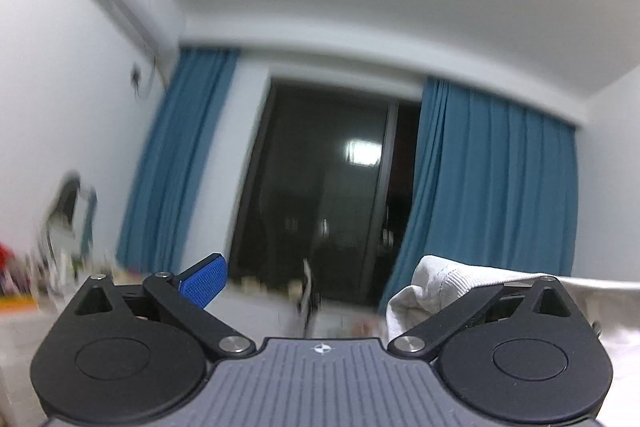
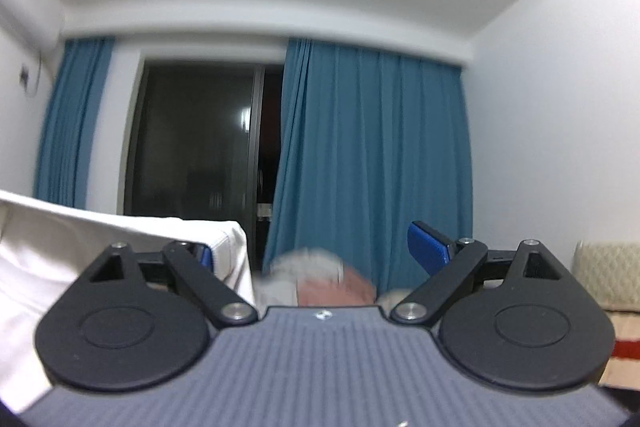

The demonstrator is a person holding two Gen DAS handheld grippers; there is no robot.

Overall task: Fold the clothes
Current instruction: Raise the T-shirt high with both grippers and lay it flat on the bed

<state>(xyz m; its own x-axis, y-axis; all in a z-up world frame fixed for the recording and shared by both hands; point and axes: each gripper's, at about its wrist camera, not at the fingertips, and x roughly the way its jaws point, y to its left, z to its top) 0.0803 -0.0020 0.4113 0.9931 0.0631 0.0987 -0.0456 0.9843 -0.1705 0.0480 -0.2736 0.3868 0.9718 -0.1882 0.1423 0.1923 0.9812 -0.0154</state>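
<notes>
While both hand-held grippers (image 1: 316, 279) (image 2: 320, 251) stand wide, the white garment (image 1: 436, 283) (image 2: 80, 247) stretches between them, draped over their inner fingers.

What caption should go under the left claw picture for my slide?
Left claw raised with wide-open jaws, white garment draped over its right finger, blue curtains and a dark window ahead.

Left tongs (image 1: 356, 279): raised, pointing about level, jaws spread wide; one blue pad (image 1: 205, 279) exposed, the other hidden under white cloth. Right tongs (image 2: 326, 251): likewise raised and level, jaws wide, white cloth over the inner pad.
</notes>
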